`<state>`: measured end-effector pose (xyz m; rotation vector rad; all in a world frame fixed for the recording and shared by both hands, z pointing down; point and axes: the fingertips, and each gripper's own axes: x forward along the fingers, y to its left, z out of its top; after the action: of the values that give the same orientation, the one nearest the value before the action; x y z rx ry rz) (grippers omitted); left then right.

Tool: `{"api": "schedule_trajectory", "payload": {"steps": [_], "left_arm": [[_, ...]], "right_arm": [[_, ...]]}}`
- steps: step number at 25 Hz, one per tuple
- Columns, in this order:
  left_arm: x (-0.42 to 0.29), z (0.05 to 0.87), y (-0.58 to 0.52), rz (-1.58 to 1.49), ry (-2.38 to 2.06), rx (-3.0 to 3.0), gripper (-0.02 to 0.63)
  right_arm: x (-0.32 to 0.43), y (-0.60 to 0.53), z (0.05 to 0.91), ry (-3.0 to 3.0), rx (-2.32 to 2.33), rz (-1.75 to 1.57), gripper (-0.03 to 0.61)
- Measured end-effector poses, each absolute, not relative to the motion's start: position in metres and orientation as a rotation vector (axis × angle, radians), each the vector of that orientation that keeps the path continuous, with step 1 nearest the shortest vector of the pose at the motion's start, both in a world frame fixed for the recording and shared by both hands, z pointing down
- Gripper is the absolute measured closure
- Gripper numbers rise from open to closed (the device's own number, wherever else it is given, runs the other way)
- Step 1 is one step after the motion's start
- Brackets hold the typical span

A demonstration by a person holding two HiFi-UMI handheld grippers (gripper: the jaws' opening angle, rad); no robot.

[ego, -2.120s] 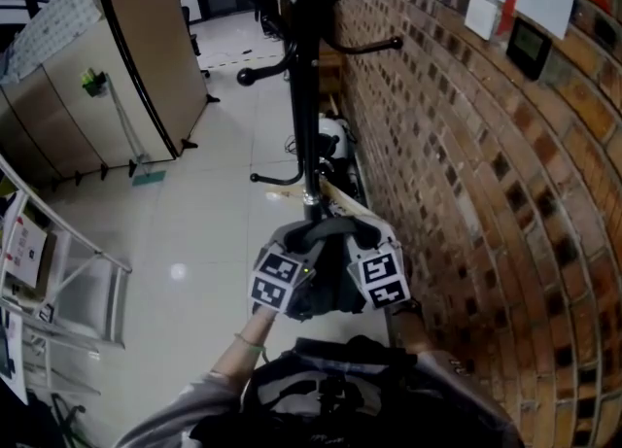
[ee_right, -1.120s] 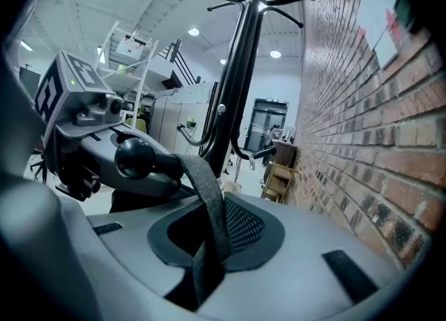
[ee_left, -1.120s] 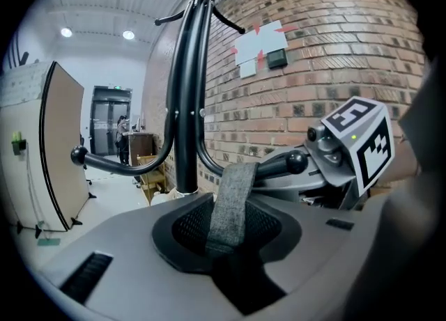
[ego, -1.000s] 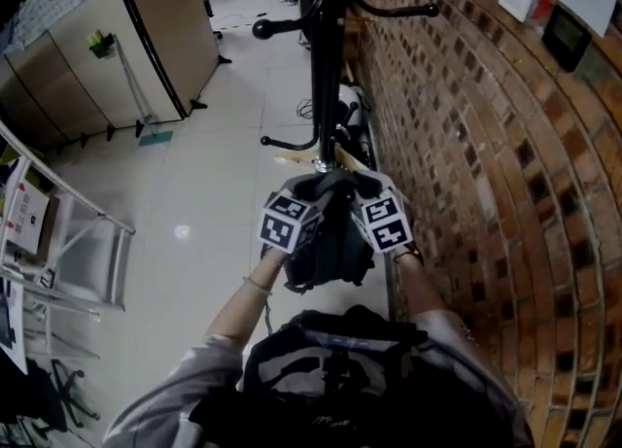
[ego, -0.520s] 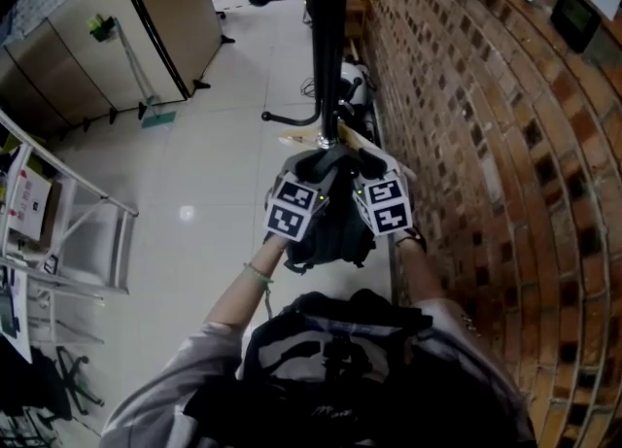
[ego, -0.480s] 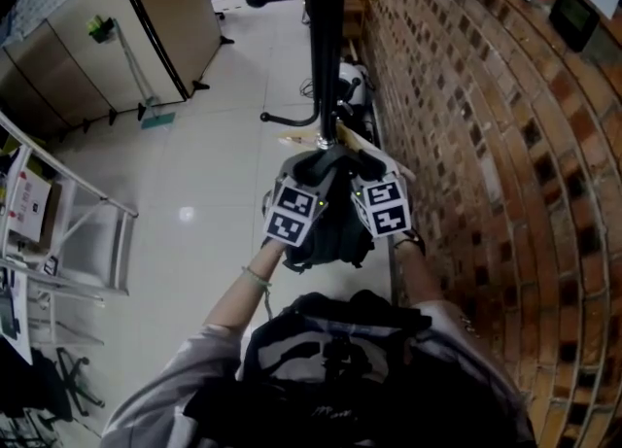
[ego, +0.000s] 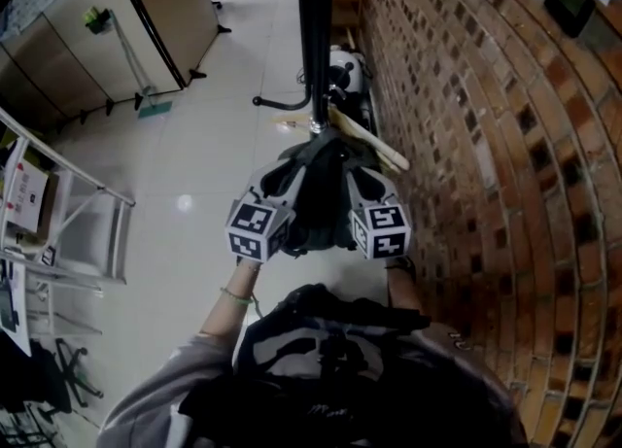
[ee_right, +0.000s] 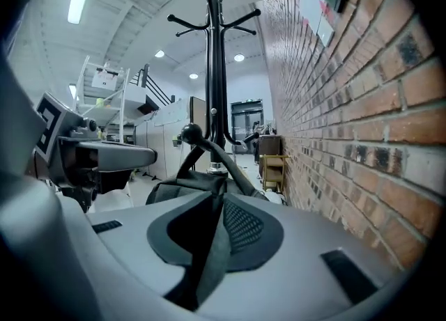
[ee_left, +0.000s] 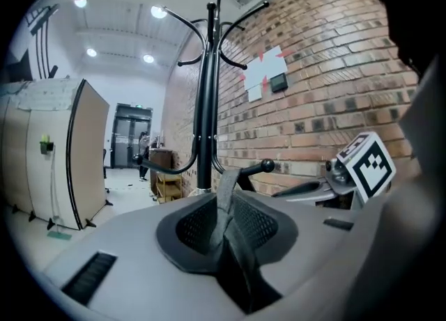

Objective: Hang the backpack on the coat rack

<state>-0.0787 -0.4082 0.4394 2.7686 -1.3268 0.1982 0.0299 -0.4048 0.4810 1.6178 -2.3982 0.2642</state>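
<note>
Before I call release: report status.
Left gripper closing, strap between jaws. Right gripper shut on other strap. Backpack at lower hook of coat rack; hooked or not, unclear.

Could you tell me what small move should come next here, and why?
Probably lift the backpack toward the knobbed hook: both the left gripper, its jaws closing, and the right gripper pinch a strap, and the hook stands just ahead.

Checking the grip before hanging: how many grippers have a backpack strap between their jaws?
2. Left gripper: strap between its closing jaws. Right gripper: strap pinched in its jaws. Neither gripper is hidden.
</note>
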Motion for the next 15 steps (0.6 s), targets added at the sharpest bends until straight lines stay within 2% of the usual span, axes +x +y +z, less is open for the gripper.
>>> {"api": "schedule_trajectory", "payload": {"steps": [1, 3, 9, 15], "left_arm": [[-0.083, 0.439, -0.403, 0.170, -1.339, 2.751, 0.568], [-0.092, 0.440, -0.392, 0.113, -1.370, 2.708, 0.606], [-0.098, 0.448, -0.356, 0.008, -1.398, 2.589, 0.614], [-0.064, 0.453, -0.307, 0.092, -1.304, 2.635, 0.614]], "right_arm": [[0.031, -0.398, 0.481, -2.398, 1.634, 0.272, 0.544], [0.031, -0.385, 0.478, -2.428, 1.659, 0.304, 0.560], [0.041, -0.342, 0.468, -2.476, 1.692, 0.370, 0.566], [0.048, -0.295, 0.458, -2.534, 1.708, 0.454, 0.568]]}}
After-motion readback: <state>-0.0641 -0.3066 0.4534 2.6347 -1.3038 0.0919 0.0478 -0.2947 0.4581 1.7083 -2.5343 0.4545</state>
